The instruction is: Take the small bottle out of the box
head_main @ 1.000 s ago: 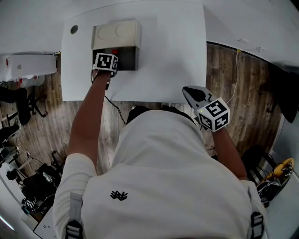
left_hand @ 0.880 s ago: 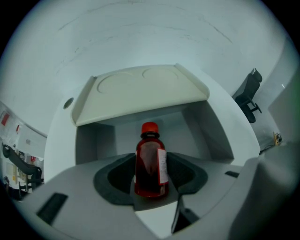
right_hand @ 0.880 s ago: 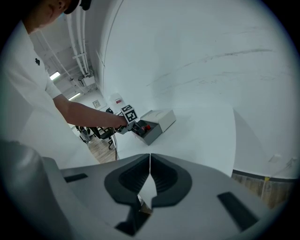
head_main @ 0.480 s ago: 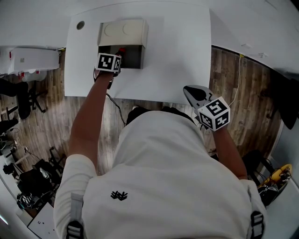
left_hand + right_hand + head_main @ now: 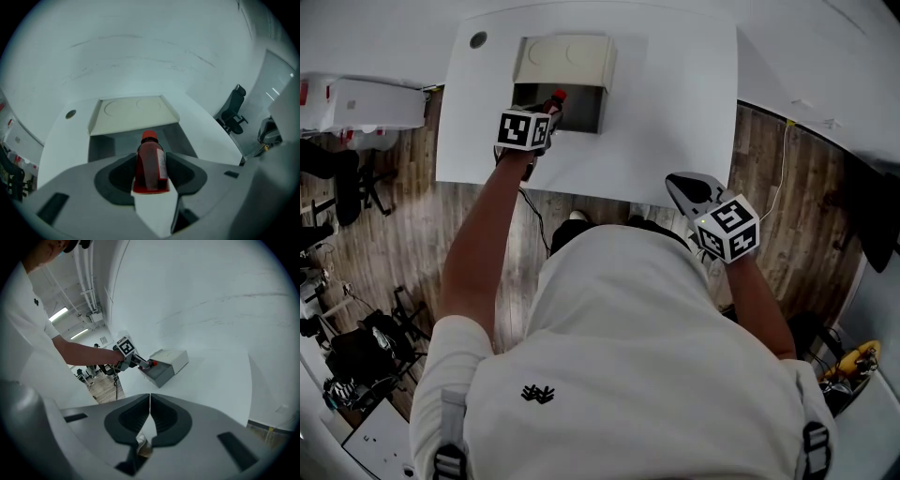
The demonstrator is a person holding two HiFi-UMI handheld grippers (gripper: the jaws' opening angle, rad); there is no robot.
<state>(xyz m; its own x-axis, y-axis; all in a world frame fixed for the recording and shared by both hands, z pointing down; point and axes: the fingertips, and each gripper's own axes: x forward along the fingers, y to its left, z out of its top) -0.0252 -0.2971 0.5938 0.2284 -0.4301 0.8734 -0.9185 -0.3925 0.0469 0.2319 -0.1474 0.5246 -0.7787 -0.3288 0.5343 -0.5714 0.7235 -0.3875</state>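
The small red plastic bottle with a red cap is clamped by its body between the 2 jaws of the left gripper. It is held at the mouth of the open grey box, seemingly to be drawn clear. The right gripper is held aside with its jaws together and empty.

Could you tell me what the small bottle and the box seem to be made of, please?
Small bottle: probably glossy plastic or glass; its body looks translucent dark red. Its cap: matte red plastic, seemingly. Box: likely moulded beige plastic, matte; two circles are pressed into its top.
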